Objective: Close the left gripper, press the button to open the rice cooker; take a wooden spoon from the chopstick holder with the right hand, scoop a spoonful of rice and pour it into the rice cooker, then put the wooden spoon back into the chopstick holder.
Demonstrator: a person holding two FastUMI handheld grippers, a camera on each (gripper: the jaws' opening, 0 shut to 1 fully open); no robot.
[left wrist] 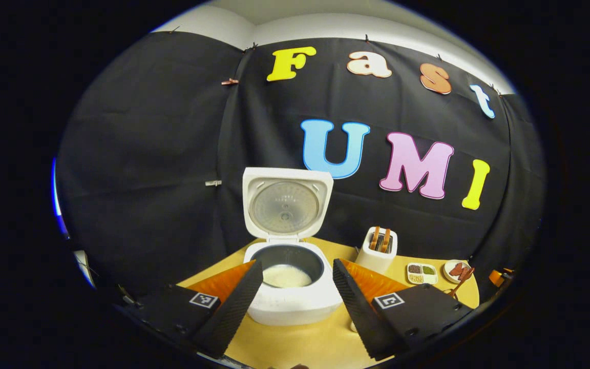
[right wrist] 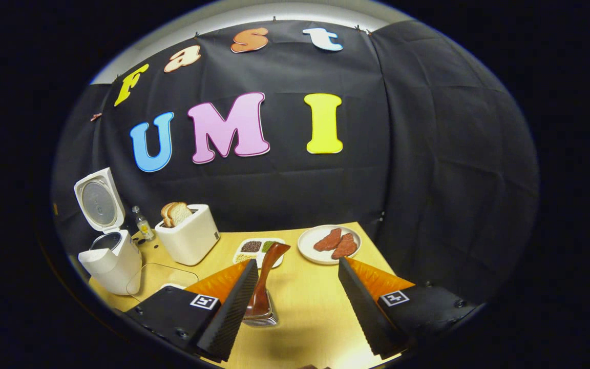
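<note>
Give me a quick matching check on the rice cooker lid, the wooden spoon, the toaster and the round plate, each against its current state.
Things:
1. rice cooker lid
2. wooden spoon
3. toaster
4. round plate

States:
A. holds reddish slices
B. standing in the chopstick holder, between the open fingers of the right gripper
C. has bread in its slots
D. raised, with rice visible in the pot

Pairs: 1-D, 2-B, 3-C, 4-A

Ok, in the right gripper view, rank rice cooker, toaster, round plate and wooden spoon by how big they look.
1. rice cooker, lid up.
2. toaster.
3. wooden spoon and round plate: look about alike; the spoon stands nearer the camera, so I won't rank them.
</note>
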